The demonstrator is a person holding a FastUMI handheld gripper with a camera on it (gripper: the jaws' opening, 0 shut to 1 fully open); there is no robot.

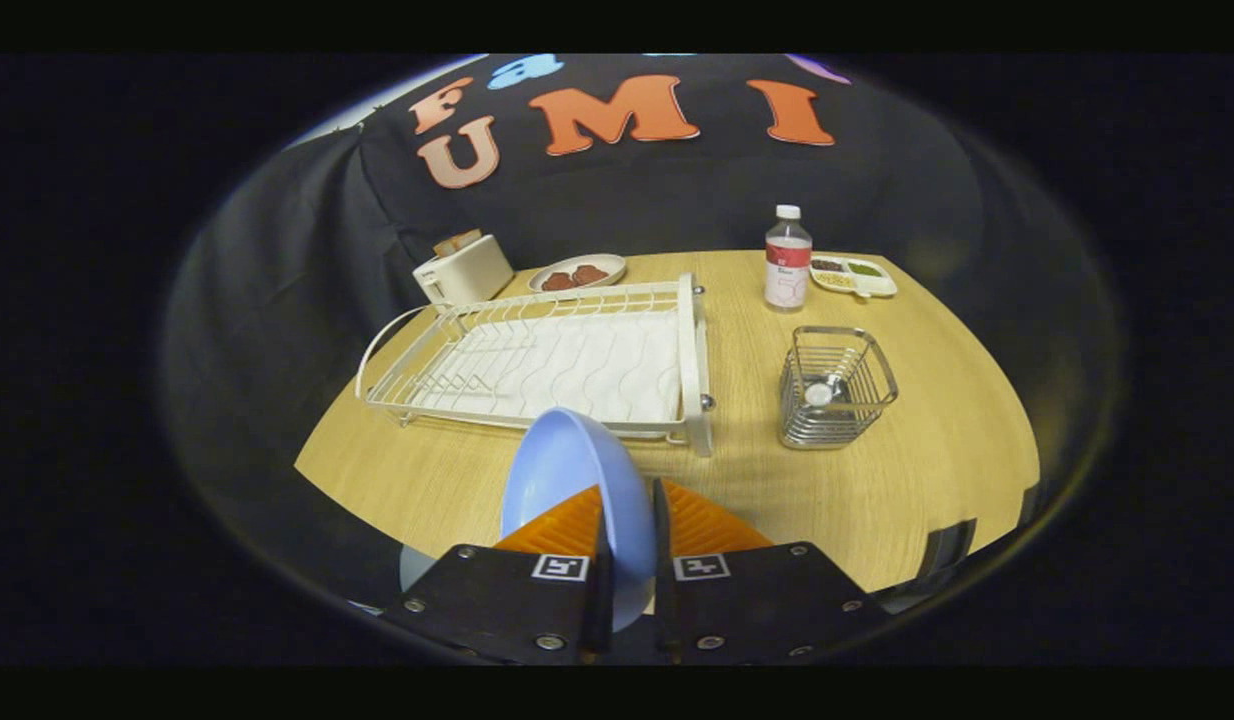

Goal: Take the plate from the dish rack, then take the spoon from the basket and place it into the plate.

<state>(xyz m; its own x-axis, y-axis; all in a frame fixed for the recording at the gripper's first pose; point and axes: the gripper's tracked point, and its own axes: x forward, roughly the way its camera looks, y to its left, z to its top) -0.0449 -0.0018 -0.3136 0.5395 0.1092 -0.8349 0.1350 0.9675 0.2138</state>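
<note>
A light blue plate (567, 475) stands on edge between my fingers, and my gripper (627, 505) is shut on its rim. I hold it above the wooden table (927, 480), just in front of the white wire dish rack (557, 360), whose slots hold nothing. To the right of the rack stands a wire basket (837, 385) with a spoon (822, 392) inside; only the spoon's rounded end is visible.
Behind the rack sit a white toaster (464, 270) and a plate of brown food (577, 272). A clear bottle with a red label (787, 260) and a small divided snack tray (853, 275) stand at the back right.
</note>
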